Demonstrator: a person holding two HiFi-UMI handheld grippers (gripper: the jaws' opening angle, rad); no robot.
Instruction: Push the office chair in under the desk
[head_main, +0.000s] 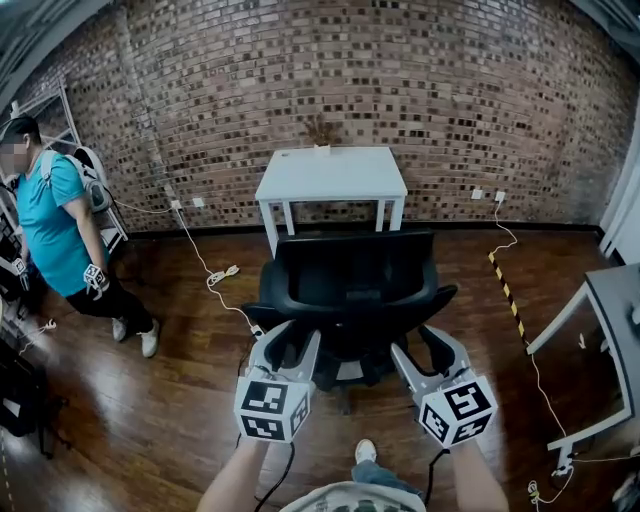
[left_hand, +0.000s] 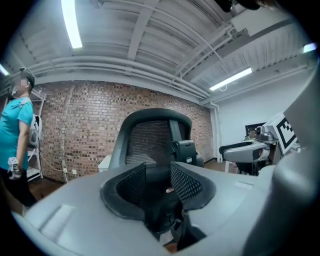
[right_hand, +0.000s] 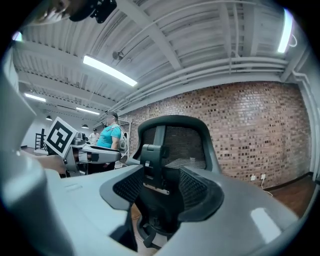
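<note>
Left tool (head_main: 290, 345) and right tool (head_main: 427, 352), both with jaws partly apart and gripping nothing, hang side by side just behind the black chair (head_main: 350, 285). The chair stands on the floor (head_main: 180, 400) before the white desk's (head_main: 330, 172) front edge.

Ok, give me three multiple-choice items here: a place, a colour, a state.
1. The office chair stands: A) beside the person in teal; B) before the white desk; C) at the grey desk on the right.
2. The desk at the brick wall is: A) black; B) white; C) brown.
3. The left gripper and right gripper are: A) both open; B) both shut on the chair; C) one shut.
B: its back faces the camera, the desk beyond.
B: its top and legs are white.
A: each gripper view shows jaws apart, nothing pressed.
</note>
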